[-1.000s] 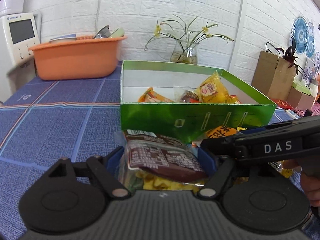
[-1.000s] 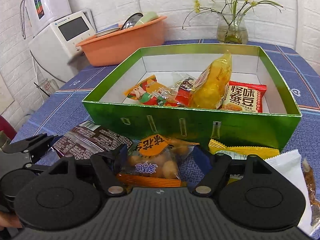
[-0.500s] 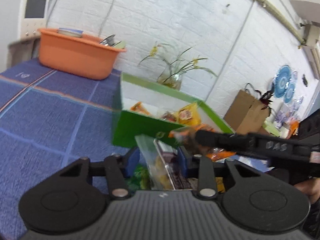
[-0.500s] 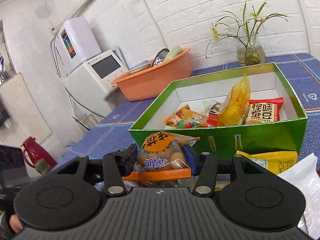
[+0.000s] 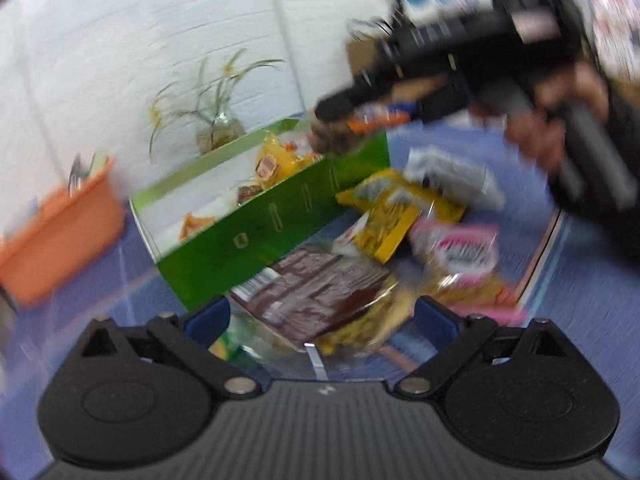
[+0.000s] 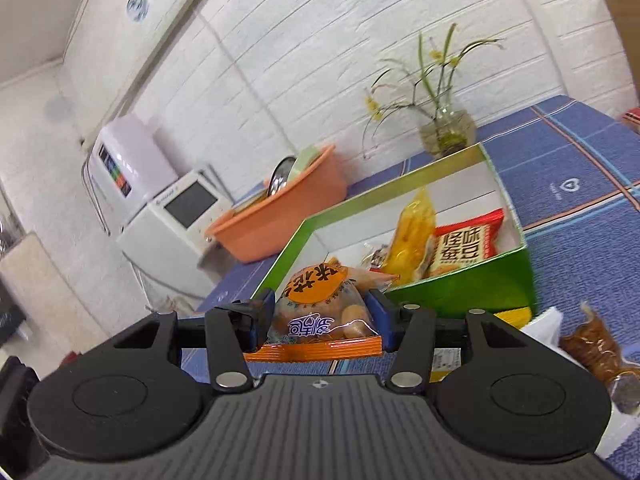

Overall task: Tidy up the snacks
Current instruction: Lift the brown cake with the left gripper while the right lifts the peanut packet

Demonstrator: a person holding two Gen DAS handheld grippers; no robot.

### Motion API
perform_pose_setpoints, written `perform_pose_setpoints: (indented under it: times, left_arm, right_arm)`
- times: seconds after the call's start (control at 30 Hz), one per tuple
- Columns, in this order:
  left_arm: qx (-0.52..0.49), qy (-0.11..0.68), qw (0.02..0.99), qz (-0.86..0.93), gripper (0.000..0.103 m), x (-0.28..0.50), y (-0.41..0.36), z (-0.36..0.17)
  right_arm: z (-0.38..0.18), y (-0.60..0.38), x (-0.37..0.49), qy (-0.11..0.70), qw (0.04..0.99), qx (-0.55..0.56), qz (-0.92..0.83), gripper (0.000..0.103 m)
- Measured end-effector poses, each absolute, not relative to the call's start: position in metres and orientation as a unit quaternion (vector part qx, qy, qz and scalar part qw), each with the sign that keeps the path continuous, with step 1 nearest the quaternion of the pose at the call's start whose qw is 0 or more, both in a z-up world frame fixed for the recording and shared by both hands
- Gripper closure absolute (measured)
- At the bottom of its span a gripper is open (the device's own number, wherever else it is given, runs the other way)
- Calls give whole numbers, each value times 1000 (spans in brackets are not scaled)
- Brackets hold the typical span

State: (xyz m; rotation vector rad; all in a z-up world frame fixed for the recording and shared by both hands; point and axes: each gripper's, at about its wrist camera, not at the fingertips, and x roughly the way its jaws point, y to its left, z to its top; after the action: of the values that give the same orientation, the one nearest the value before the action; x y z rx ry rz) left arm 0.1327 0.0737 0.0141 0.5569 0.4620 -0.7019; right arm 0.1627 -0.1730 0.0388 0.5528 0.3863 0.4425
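Bright, even indoor light; fisheye bends both views' edges. The left wrist view is heavily motion-blurred, the right wrist view sharp.

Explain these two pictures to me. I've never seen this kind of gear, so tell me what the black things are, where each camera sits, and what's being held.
There is no robot here. A person holds a two-finger gripper in each hand, and each gripper carries a wide-angle camera looking along its fingers; the black shapes at the bottom are the gripper itself.

In the right wrist view, the right gripper is shut on an orange-labelled snack bag, near the green box, which already holds snacks.

The left wrist view is blurred by motion. The left gripper has its fingers spread around a brown snack packet; more packets lie on the blue tablecloth. The other gripper and the hand show at the top.
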Motion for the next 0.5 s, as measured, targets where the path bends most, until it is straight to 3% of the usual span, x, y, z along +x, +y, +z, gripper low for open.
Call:
perform_pose_setpoints:
  times: [0.1, 0.27, 0.33, 0.5]
  left_arm:
    - [362, 206, 837, -354, 7, 147, 65, 15]
    - [399, 261, 755, -450, 7, 184, 53, 11]
    - [403, 290, 733, -465, 0, 196, 43, 4]
    - [344, 328, 747, -466, 1, 212, 45, 2]
  right_arm:
    - [35, -179, 164, 191, 912, 289, 220, 17]
    - [28, -179, 168, 207, 902, 305, 224, 17]
    - [26, -180, 170, 212, 900, 309, 221, 17]
    - [23, -187, 172, 216, 900, 314, 211, 17]
